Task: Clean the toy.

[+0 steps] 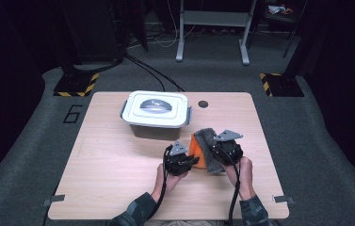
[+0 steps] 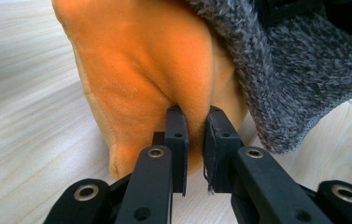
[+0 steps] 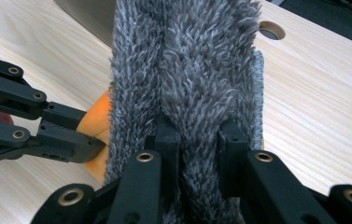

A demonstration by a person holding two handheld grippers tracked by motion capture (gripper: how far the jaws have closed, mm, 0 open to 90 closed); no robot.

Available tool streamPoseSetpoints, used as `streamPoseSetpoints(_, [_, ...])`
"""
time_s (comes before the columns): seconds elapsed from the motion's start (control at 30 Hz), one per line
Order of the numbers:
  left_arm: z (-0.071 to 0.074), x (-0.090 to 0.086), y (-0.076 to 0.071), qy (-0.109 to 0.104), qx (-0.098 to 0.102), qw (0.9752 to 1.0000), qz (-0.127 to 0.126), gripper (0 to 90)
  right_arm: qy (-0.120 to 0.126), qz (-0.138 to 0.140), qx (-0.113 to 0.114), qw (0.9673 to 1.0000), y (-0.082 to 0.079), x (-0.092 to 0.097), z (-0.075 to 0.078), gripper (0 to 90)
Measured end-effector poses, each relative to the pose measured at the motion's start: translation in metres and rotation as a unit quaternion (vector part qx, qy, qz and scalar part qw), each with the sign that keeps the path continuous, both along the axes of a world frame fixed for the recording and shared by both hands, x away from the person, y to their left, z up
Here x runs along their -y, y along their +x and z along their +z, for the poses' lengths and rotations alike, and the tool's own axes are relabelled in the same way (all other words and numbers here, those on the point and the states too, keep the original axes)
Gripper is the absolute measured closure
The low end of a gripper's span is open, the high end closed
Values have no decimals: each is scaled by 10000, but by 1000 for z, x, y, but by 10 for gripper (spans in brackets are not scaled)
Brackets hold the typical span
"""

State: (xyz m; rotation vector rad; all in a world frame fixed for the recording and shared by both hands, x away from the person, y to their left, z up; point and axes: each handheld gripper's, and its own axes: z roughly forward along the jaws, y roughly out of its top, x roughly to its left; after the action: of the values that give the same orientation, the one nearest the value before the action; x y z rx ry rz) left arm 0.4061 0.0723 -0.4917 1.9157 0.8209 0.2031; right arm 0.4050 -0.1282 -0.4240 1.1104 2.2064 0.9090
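Note:
An orange soft cloth (image 1: 197, 149) (image 2: 141, 60) stands bunched on the wooden table (image 1: 114, 165), with a grey fuzzy cloth (image 1: 207, 140) (image 3: 187, 56) draped over its right side. My left gripper (image 1: 194, 161) (image 2: 196, 116) comes in from the left and is shut on a fold of the orange cloth. My right gripper (image 1: 214, 157) (image 3: 197, 128) is shut on the grey fuzzy cloth, whose pile bulges between its jaws. In the right gripper view the left gripper (image 3: 98, 147) pinches the orange cloth (image 3: 96, 116) beside the grey one. The grey cloth (image 2: 295, 70) overhangs the orange at upper right.
A white lidded box (image 1: 155, 109) with a grey handle sits just behind the cloths; its dark wall (image 3: 85, 14) is close ahead of the right gripper. A round cable hole (image 1: 203, 103) lies at the table's back edge. Bare wood stretches to the left and right.

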Motion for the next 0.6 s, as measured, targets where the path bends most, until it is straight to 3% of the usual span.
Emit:
streamPoseSetpoints(0.37, [-3,-4,4,-53,-80,10000,4,805,14,-152,-42,9999,2,8,-3,748])
streamPoseSetpoints(0.6, [-6,-7,7,-68,-142,9999,11,806,-46,-456,-162,9988,7,27,-11,748])
